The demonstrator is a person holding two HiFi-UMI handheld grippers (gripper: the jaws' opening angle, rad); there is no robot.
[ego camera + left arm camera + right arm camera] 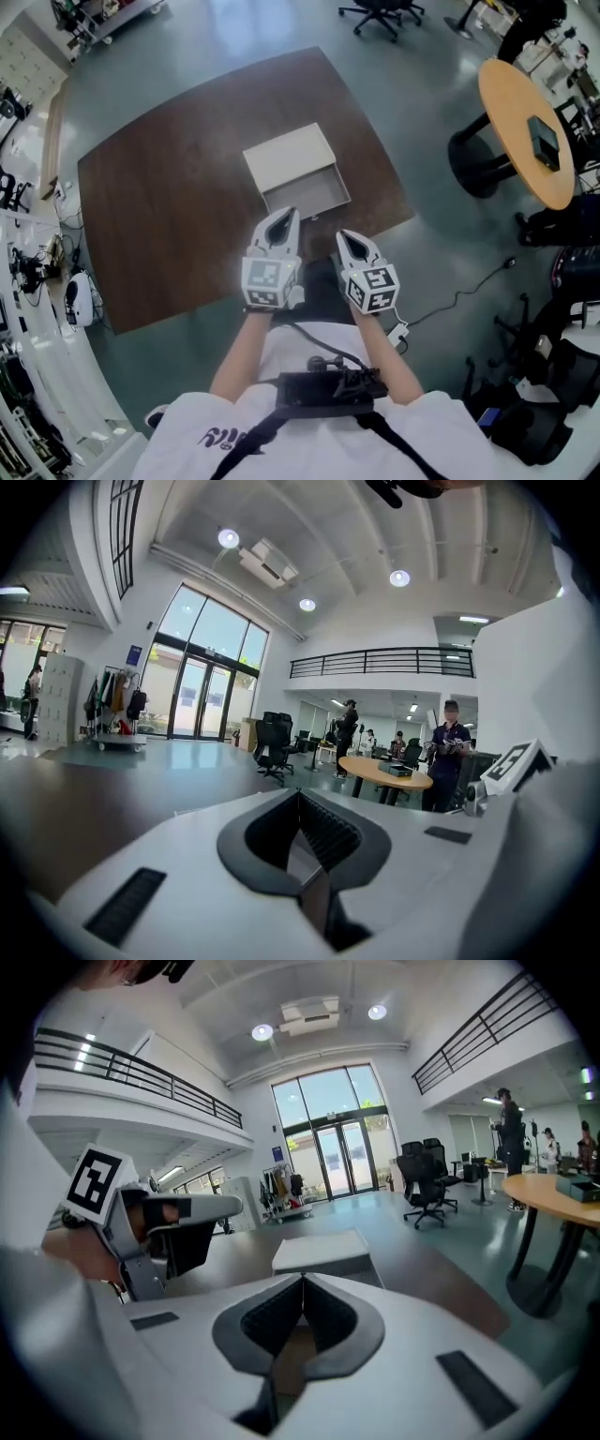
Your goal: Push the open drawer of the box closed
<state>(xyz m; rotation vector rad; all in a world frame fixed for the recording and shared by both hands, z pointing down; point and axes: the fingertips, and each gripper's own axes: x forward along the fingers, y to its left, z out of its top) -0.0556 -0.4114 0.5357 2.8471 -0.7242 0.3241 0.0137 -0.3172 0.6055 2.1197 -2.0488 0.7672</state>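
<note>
On left, left gripper [287, 217] jaws together, empty; tip at 6 o'clock edge of drawer [306, 199], contact unclear. Centre: box [291, 155] on table [159, 206], drawer out toward 6 o'clock. On right, right gripper [341, 236] jaws together, empty; drawer at its 11 o'clock, apart.

A dark brown table [159, 216] stands near a round wooden table [512, 111] and black office chairs [380, 14].
</note>
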